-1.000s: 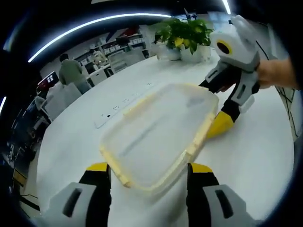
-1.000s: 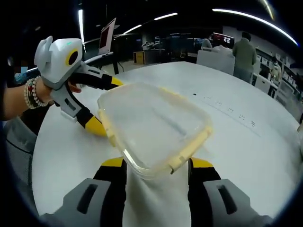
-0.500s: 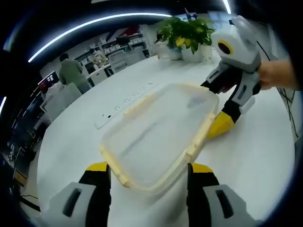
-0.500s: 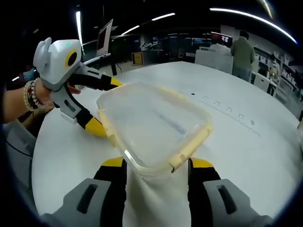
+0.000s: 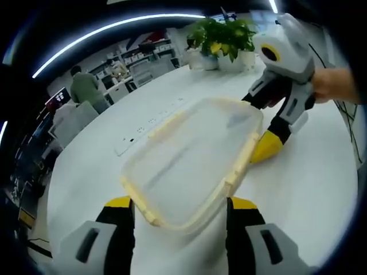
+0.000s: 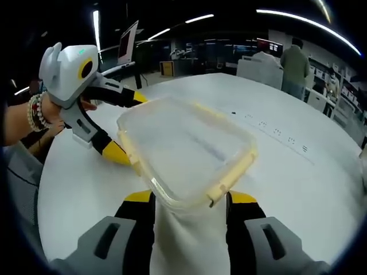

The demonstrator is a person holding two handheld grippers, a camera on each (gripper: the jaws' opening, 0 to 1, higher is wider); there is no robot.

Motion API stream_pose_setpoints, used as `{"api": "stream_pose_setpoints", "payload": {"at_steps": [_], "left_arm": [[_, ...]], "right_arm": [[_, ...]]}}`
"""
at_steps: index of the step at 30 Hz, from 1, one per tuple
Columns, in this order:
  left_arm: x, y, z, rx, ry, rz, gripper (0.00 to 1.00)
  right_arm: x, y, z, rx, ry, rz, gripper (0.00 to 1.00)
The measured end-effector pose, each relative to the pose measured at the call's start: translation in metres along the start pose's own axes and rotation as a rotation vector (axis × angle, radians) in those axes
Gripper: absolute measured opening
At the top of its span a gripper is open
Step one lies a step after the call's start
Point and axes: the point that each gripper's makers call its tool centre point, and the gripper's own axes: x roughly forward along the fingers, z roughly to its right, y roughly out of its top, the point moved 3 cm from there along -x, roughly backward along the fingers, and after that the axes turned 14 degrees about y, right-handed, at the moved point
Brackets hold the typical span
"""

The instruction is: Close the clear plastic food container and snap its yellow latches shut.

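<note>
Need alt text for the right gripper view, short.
A clear plastic container with yellow latches sits on a white round table, one corner between the right gripper jaws. The left gripper, held by a hand, straddles its far corner.

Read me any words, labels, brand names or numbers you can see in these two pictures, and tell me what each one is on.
No text can be read.
Container lid: clear with yellow latches, no label visible.
White table: small dark marks in a row, too small to read.
Background monitor: too blurred to read.
Both tongs: no lettering visible.
</note>
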Motion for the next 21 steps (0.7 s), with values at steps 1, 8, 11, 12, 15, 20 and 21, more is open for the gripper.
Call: {"api": "stream_pose_setpoints", "payload": {"at_steps": [1, 8, 11, 12, 15, 20, 21], "left_arm": [[0.000, 0.000, 0.000, -0.001, 0.000, 0.000, 0.62], [-0.003, 0.003, 0.000, -0.012, 0.003, 0.010, 0.64], [-0.005, 0.004, 0.000, -0.003, 0.005, 0.012, 0.64], [-0.007, 0.004, 0.000, -0.002, 0.005, 0.013, 0.64], [-0.015, 0.006, -0.001, 0.001, 0.012, 0.018, 0.64], [-0.033, 0.012, -0.001, 0.008, 0.020, 0.048, 0.65], [-0.038, 0.013, -0.001, 0.012, 0.025, 0.053, 0.65]], "right_arm": [[0.000, 0.000, 0.000, 0.008, 0.004, 0.003, 0.46], [-0.002, -0.002, -0.001, 0.017, -0.002, -0.002, 0.48], [-0.004, -0.004, -0.001, 0.013, -0.009, -0.016, 0.49], [-0.005, -0.004, -0.001, 0.015, -0.011, -0.017, 0.49], [-0.010, -0.003, -0.006, 0.010, -0.017, -0.015, 0.50], [-0.020, 0.000, -0.013, 0.008, -0.027, -0.024, 0.52], [-0.024, 0.001, -0.016, 0.008, -0.030, -0.017, 0.52]]}}
